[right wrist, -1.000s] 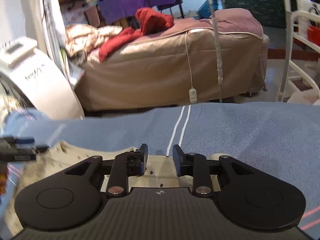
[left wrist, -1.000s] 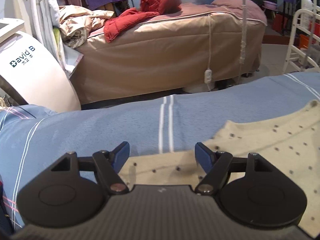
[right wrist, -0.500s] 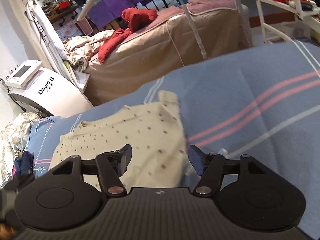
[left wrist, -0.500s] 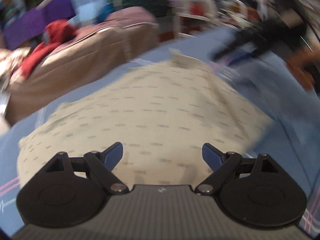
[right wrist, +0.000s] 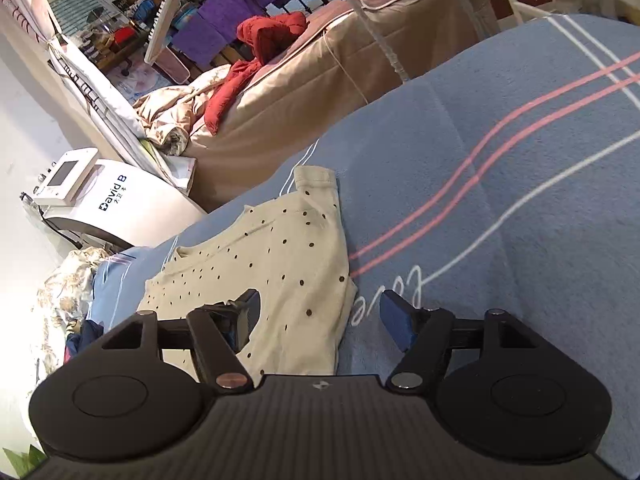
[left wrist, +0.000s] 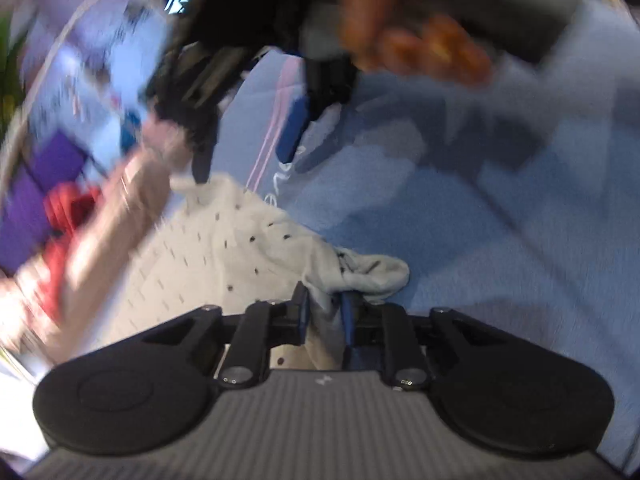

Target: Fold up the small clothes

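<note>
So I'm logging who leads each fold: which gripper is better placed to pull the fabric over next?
Left. The left gripper is already shut on the dotted garment; the right gripper hangs open above it, gripping nothing.

You work over a blue bedspread (right wrist: 500,184) with pink and white stripes, filling the near and right field. Far centre: a treatment bed in a tan cover (right wrist: 320,80), with a red garment (right wrist: 264,40) and a crumpled beige quilt (right wrist: 172,116) heaped on it. Far left: a white machine (right wrist: 120,200) marked "David B", with a small screen, against a pale wall (right wrist: 24,128). Behind the bed: purple towels (right wrist: 240,12) hanging. Warm light falls across the bed cover.
</note>
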